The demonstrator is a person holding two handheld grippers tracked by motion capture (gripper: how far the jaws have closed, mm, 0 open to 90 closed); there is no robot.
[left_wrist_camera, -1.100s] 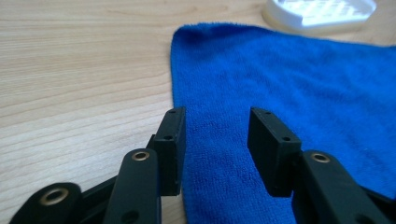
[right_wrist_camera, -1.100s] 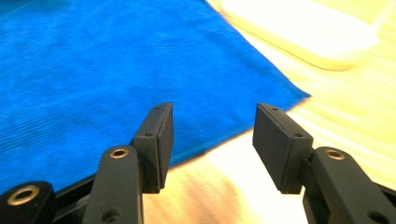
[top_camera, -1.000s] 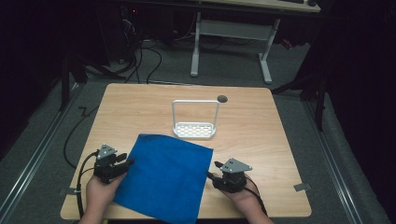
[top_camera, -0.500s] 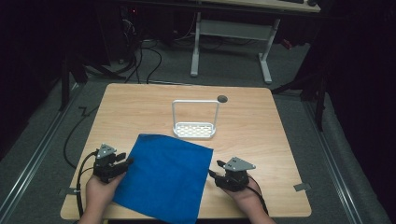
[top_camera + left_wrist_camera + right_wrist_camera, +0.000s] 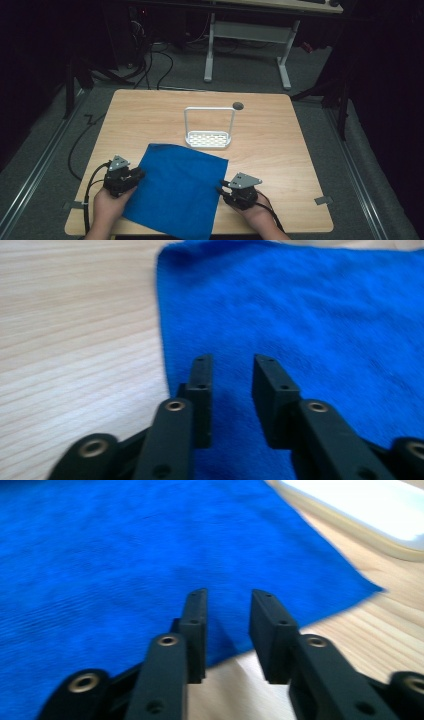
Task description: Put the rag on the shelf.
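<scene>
You have the blue cloth (image 5: pixel 177 190) spread flat on the table (image 5: pixel 280 150), sitting between your two grippers, and each one comes at it from its own side edge. Left gripper (image 5: pixel 136 175) sits at the cloth's left edge, tips just over the hem; in the left gripper view (image 5: pixel 231 390) the jaws have just been closing but a clear gap stays between them, cloth lying under the tips, not pinched as far as you can see. Right gripper (image 5: pixel 223 189) mirrors it at the right edge; in the right gripper view (image 5: pixel 227 630) its jaws have also just been closing, still parted, straddling the hem with the cloth's far corner just ahead and to the right of the tips. So both read as released and narrowing, not yet clenched on fabric. The placement makes sense: one tool per opposite edge lets you lift or fold it evenly. The cloth lies turned on the table, its near-left and far-right corners pointing diagonally; its long axis runs roughly from your near side away toward the white wire rack (image 5: pixel 209 131), tilted a bit leftward at the far end. That rack stands beyond the cloth's far edge, near but apart.
</scene>
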